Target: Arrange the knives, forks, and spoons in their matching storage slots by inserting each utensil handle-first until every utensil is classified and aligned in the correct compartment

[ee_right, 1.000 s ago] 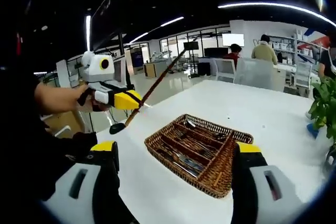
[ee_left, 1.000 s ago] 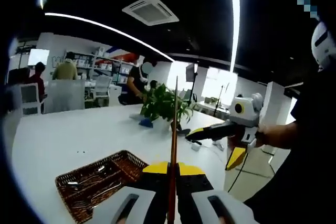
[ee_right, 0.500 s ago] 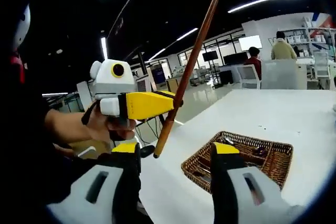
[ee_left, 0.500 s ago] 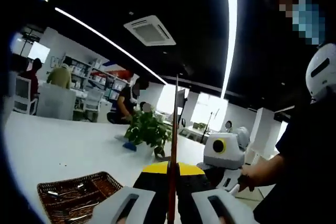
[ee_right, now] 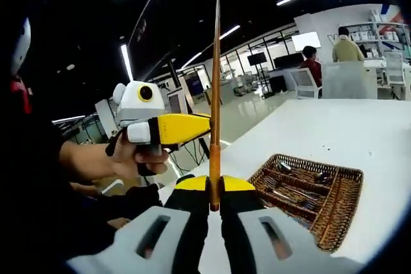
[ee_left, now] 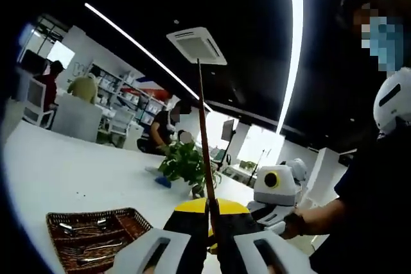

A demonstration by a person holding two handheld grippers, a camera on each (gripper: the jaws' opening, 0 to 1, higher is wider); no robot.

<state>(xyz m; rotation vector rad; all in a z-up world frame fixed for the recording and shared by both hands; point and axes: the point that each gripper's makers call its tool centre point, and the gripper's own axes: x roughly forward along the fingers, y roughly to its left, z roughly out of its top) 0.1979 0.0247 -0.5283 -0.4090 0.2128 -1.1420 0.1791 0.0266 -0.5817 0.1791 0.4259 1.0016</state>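
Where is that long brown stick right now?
In the right gripper view the brown stick stands upright, pinched in the right gripper, with the left gripper closed on it higher up; the wicker tray lies to the right.

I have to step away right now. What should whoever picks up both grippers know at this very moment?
Left gripper: shut on the thin brown stick.
Right gripper: shut on the same stick, lower down; the stick stands upright between the two grippers, above the white table.
Wicker tray: on the table, already holding metal cutlery in its slots.
Done: some cutlery is in the tray.
Left: release one gripper, then slot the stick into its compartment.
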